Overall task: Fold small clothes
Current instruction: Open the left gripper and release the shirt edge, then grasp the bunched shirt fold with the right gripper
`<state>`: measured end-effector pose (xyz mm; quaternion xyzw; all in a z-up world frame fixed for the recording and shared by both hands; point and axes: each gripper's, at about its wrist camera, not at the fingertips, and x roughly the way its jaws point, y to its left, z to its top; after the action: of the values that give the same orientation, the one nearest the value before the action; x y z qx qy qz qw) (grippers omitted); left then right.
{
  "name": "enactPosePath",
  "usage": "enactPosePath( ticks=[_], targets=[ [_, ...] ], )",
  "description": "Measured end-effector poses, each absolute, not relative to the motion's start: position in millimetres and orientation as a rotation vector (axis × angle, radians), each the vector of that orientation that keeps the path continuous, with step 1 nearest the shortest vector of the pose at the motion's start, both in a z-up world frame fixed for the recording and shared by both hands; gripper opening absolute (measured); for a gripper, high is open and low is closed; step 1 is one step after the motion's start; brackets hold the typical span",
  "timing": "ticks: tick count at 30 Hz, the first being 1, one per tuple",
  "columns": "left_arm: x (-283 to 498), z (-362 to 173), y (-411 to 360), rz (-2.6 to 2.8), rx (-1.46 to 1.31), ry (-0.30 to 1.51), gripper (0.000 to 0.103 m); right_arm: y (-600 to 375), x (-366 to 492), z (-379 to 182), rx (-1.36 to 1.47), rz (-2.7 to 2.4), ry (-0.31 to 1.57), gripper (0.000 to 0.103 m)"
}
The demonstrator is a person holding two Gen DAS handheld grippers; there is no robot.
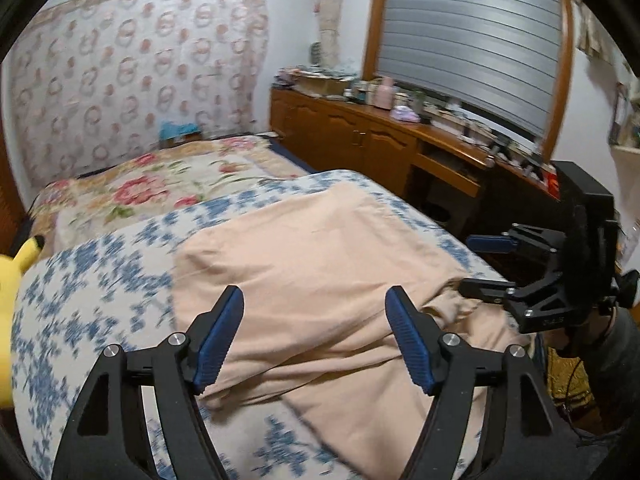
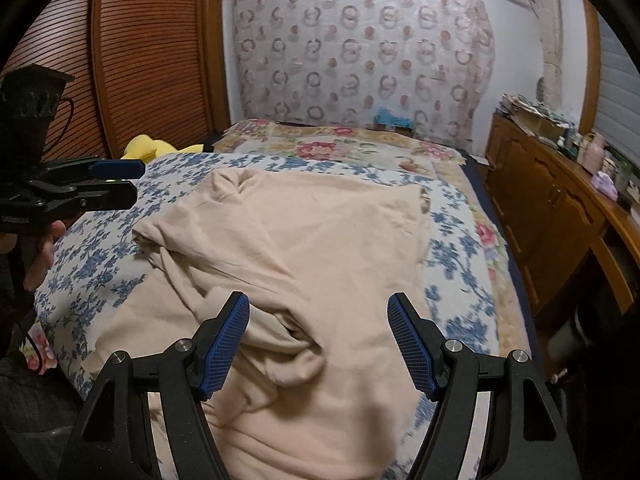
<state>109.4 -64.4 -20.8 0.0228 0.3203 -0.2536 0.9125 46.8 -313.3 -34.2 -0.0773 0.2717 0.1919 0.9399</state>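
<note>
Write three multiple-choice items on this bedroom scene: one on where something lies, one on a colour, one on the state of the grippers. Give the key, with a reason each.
1. Where does the beige garment lie?
A. on the wooden cabinet
B. on the blue-flowered bedspread
C. on the floor

2. What colour is the plush toy at the bed's edge?
A. yellow
B. green
C. purple

3. How do the left gripper and right gripper stand?
A. both shut on the garment
B. one open, one shut
C. both open, holding nothing

Key: 1 B, the cloth is spread across the flowered cover on the bed. 2 A, the toy is bright yellow with a black tip. 3 C, each wrist view shows blue pads apart with the garment lying loose below them.
</note>
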Motion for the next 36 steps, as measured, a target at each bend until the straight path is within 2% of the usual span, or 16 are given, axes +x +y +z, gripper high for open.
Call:
enactPosePath(
  ticks=[14,17,20,22,25,36],
  targets=[
    [106.2,-45.1,-27.7,-0.428,0.022,0.685,0.074,-321.4,83.4,-55.0,-0.128,0.445,0.712,0.074],
    [105.6,-49.5,-26.5,-0.431,0.014,0.693,0.074,-324.0,85.9,-56.8,-0.110,0.462,0.730,0.066],
    [104.6,-50.8,-26.4,-0.431,0.009,0.694,0.074,-323.3,85.3,-55.1,-0.105,0.490,0.728,0.038],
    [104.0,-51.3,-25.9,-0.431,0.006,0.693,0.074,-323.5,81.4,-52.5,-0.119,0.507,0.716,0.014],
    [102.6,-51.6,-25.4,-0.429,0.004,0.690,0.074,-318.9,73.1,-49.1,-0.135,0.516,0.680,0.009],
    [96.0,-44.4,-27.4,-0.433,0.003,0.664,0.074,-354.1,29.5,-7.7,-0.128,0.492,0.552,0.008]
  ],
)
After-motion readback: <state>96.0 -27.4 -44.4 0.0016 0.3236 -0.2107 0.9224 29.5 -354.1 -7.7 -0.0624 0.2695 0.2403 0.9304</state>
